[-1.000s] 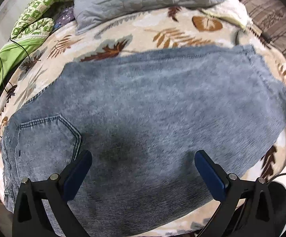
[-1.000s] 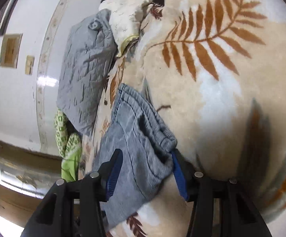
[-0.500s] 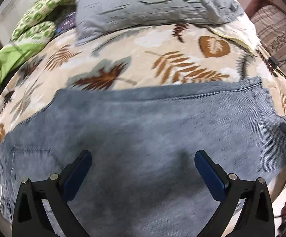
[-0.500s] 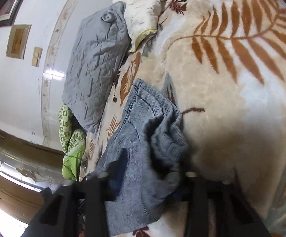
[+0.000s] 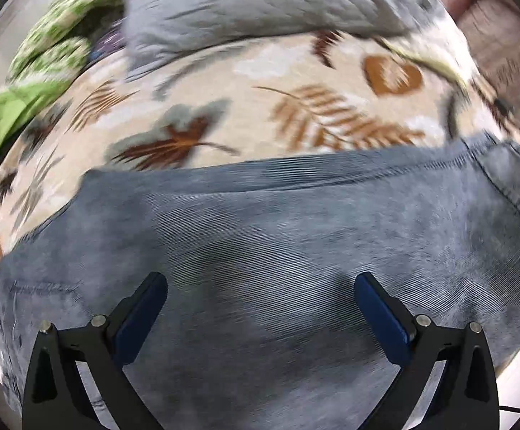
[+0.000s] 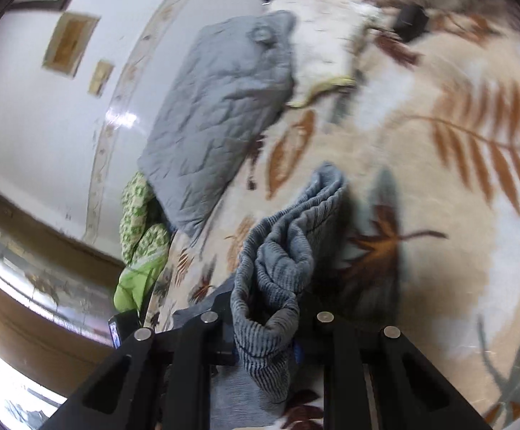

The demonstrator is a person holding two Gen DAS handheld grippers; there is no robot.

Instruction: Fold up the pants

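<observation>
**A:** What is seen nearest in each view, and how are the jaws set?

**B:** In the right wrist view, the right gripper (image 6: 265,337) is seen clamped on a bunched hem of the grey-blue denim pants (image 6: 281,268). Its jaws have just been closing, and ribbed cloth is pinched between them, with folds standing up above the pads. In the left wrist view, the left gripper (image 5: 260,315) is held wide apart above the pants (image 5: 278,268); nothing is caught between its blue pads (image 5: 382,322).

**A:** Where are the pants laid?

**B:** They are spread across a cream bedspread printed with brown leaves (image 5: 260,114). A stitched seam is seen toward the right edge of the left view. Whether the left pads touch the cloth cannot be told.

**A:** What lies beyond?

**B:** A grey quilted pillow (image 5: 260,3) is set at the far side, with a green patterned cloth (image 5: 55,50) beside it and a cream pillow (image 6: 328,43) further along. A white wall (image 6: 62,136) is seen behind.

**A:** How might the fold be done well?

**B:** By judgement, the pinched end should be carried up and over toward the waist, with the grip kept firm so no layer slips free. The middle of the pants could be pinned by the left gripper, so the crease is formed straight and the edges are matched before release.
</observation>
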